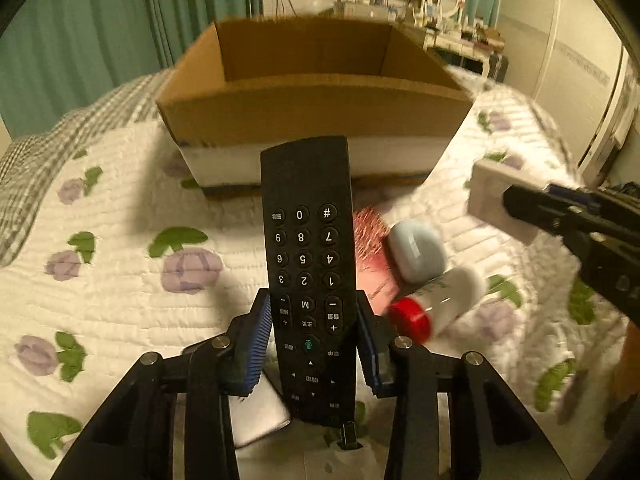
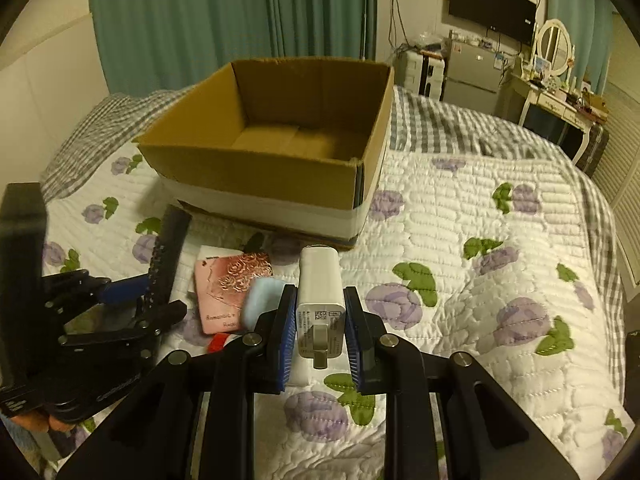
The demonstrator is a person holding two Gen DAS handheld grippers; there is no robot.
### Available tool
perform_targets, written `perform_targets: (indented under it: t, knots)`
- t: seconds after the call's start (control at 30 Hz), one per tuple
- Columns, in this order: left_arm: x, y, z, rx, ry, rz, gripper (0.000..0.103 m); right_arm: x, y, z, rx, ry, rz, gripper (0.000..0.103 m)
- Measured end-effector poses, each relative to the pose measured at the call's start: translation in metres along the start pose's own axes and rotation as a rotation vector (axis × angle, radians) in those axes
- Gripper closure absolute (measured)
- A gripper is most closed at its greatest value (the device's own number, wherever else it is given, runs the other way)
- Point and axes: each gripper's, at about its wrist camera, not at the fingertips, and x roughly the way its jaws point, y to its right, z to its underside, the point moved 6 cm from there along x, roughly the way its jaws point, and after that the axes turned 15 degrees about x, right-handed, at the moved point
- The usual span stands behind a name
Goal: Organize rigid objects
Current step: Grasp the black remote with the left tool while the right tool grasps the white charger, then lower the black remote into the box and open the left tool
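My left gripper [image 1: 313,312] is shut on a black remote control [image 1: 308,240], held above the quilt and pointing at the open cardboard box [image 1: 312,108]. My right gripper [image 2: 320,304] is shut on a white power adapter [image 2: 320,284], also lifted, in front of the box [image 2: 280,176], which looks empty. In the left wrist view the right gripper [image 1: 512,200] holds the adapter [image 1: 492,196] at the right. In the right wrist view the left gripper [image 2: 132,292] and the remote [image 2: 168,248] show at the left.
On the floral quilt [image 2: 460,264] lie a pink card [image 2: 228,288], a light blue case [image 1: 418,250] and a white bottle with a red cap [image 1: 440,298]. A white flat object [image 1: 256,412] lies under the left gripper. Curtains, a fridge and a dressing table stand behind the bed.
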Motion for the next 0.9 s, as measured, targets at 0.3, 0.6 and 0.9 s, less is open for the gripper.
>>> perform_targets:
  t: [0.3, 0.6, 0.9]
  knots:
    - [-0.072, -0.011, -0.067, 0.026, 0.178, -0.061, 0.065, -0.047, -0.012, -0.030, 0.004, 0.093, -0.038, 0.081]
    - [-0.083, -0.039, -0.143, 0.066, 0.254, -0.099, 0.065, -0.072, -0.033, -0.099, -0.026, 0.216, -0.076, 0.081]
    - [-0.013, -0.066, -0.183, 0.072, 0.182, -0.103, 0.065, -0.034, -0.040, -0.162, -0.018, 0.244, -0.089, 0.081]
